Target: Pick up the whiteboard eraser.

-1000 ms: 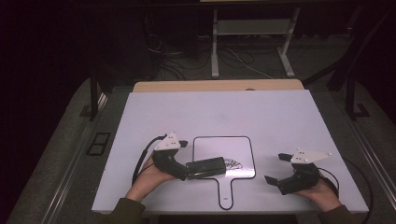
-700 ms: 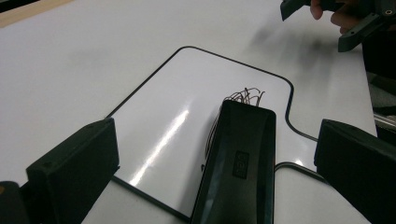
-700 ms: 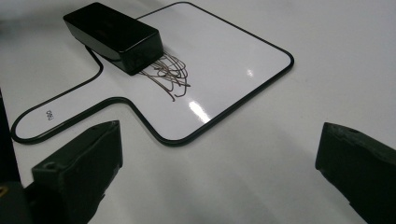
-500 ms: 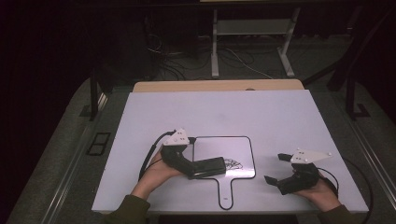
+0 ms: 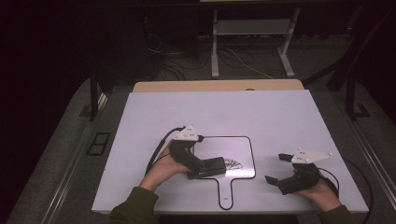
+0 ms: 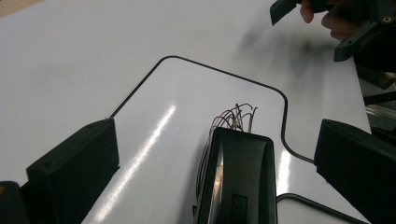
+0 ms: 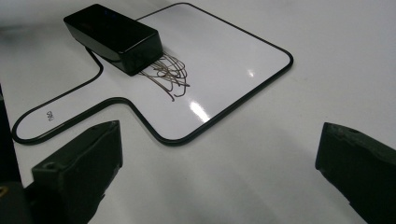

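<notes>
A small white paddle-shaped whiteboard [image 5: 224, 147] with a black rim lies flat on the table, handle toward me. A thin dark scribble [image 5: 234, 163] marks it near the handle end. A black block eraser [image 5: 215, 165] rests on the board at the scribble's left edge. My left gripper [image 5: 201, 169] is open, its jaws standing wide on either side of the eraser [image 6: 238, 182] without touching it. My right gripper [image 5: 278, 171] is open and holds nothing, low over the table to the right of the board. From it I see the eraser [image 7: 114, 35], scribble [image 7: 170, 74] and board [image 7: 224, 56] ahead.
The white tabletop [image 5: 210, 112] stretches bare beyond the board, with a wooden strip [image 5: 219, 86] along its far edge. Dark floor, cables and a metal stand's legs [image 5: 252, 51] lie behind it. The right gripper's jaws [image 6: 327, 18] show far off in the left gripper view.
My left hand has shifted right and a little farther up the table, turning the gripper over the eraser. The eraser has barely moved. The right gripper has stayed put.
</notes>
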`<state>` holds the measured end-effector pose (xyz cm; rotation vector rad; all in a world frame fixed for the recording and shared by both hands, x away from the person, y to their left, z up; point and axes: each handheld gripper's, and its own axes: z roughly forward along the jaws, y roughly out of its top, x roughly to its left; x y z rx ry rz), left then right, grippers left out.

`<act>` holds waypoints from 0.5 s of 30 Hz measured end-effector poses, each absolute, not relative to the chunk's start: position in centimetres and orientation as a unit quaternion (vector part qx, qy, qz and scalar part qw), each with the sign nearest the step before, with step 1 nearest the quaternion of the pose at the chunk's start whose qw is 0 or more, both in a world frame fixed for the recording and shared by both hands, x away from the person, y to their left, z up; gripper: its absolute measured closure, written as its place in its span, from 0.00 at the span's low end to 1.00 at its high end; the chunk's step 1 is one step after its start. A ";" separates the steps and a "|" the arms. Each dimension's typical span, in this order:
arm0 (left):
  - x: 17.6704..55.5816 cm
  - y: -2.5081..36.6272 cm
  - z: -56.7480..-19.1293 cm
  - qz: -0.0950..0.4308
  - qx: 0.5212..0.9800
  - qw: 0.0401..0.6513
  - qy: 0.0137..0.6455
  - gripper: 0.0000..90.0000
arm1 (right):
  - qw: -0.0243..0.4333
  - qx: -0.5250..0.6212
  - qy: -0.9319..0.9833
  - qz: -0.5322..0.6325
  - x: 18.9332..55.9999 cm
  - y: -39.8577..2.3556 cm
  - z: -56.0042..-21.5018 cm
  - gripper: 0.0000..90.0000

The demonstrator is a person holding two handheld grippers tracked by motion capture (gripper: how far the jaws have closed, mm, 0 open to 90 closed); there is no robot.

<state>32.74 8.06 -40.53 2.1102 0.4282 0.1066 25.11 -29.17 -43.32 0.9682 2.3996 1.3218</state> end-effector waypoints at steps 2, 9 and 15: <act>32.6 7.8 -40.7 0.044 0.868 0.465 0.171 0.00 | 0.119 0.328 0.822 0.451 25.1 -29.1 -43.4 0.00; 32.3 7.7 -41.0 0.044 0.881 0.443 0.158 0.00 | 0.118 0.325 0.825 0.447 25.0 -29.0 -43.4 0.00; 32.1 7.6 -41.3 0.045 0.893 0.424 0.145 0.05 | 0.119 0.324 0.825 0.447 25.0 -29.0 -43.5 0.00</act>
